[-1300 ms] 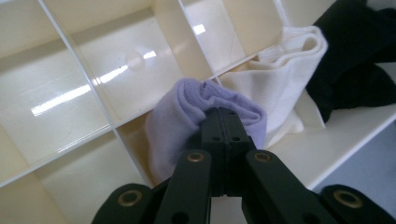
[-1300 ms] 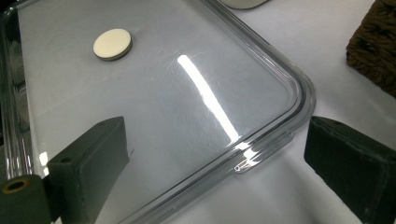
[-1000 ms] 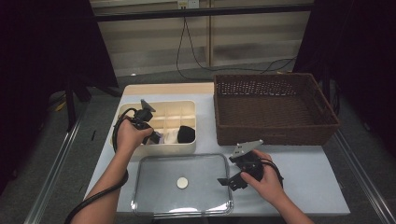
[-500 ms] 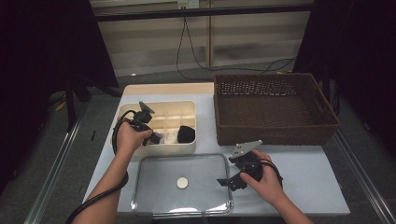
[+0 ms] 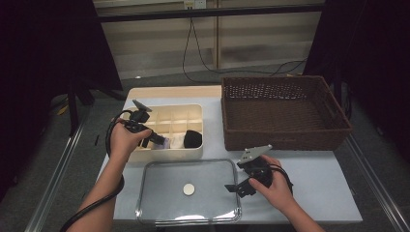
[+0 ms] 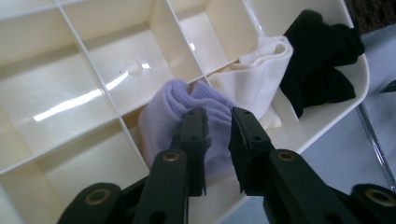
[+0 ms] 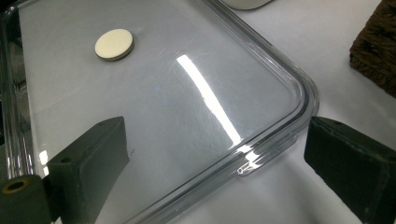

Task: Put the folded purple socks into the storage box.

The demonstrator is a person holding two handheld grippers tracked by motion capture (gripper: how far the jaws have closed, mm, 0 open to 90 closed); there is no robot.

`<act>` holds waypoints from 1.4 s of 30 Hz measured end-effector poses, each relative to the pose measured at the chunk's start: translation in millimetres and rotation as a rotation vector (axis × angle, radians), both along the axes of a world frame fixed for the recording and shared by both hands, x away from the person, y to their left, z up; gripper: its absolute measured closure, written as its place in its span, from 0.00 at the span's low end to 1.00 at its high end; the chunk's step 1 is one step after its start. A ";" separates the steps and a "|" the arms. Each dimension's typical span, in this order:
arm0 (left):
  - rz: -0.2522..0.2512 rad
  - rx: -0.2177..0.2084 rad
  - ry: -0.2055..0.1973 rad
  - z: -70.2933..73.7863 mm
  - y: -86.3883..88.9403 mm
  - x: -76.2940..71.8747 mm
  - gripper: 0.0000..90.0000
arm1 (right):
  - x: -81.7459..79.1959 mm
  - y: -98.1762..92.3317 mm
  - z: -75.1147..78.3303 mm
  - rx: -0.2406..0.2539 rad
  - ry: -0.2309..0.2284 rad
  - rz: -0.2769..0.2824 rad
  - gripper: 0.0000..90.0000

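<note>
Just beyond left gripper point(image 6: 217, 135), parted slightly: lilac sock point(image 6: 177, 112) in divided tray point(image 6: 70, 93). Jaws just opened, lifted since earlier.

Dim room, lit desk point(image 5: 309, 169) from overhead.
High view is dark at both sides and soft; glare streaks cross the clear lid point(image 7: 187, 116) and organiser tray point(image 6: 70, 102); near jaws blur slightly.

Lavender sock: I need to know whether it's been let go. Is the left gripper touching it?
Cannot tell: in the left gripper view the left gripper has parted jaws overlapping the lavender sock, hiding any gap.
</note>
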State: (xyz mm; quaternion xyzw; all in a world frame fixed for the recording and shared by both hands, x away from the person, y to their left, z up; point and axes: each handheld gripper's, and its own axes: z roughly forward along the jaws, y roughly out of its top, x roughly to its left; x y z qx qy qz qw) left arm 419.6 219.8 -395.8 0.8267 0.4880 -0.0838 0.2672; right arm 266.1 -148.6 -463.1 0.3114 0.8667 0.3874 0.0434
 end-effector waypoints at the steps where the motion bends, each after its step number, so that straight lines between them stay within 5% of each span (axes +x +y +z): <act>1: -0.009 -0.002 -0.002 3.1 1.5 -0.5 0.82 | -0.3 0.1 0.2 0.000 0.003 -0.001 0.07; 6: 0.001 -0.039 -0.019 10.2 4.4 -2.8 0.77 | -0.4 0.0 0.2 -0.002 0.002 -0.001 0.07; 19: -0.033 -0.008 -0.085 14.6 10.8 -11.7 0.49 | 1.1 2.0 1.0 -0.002 -0.001 0.008 0.07; 23: -0.025 -0.027 -0.099 16.2 10.2 -16.9 0.43 | 2.2 3.9 1.3 0.002 0.000 0.014 0.07; 42: -0.036 -0.051 -0.109 21.5 11.7 -37.4 0.24 | 7.3 11.9 3.0 -0.001 -0.002 0.039 0.06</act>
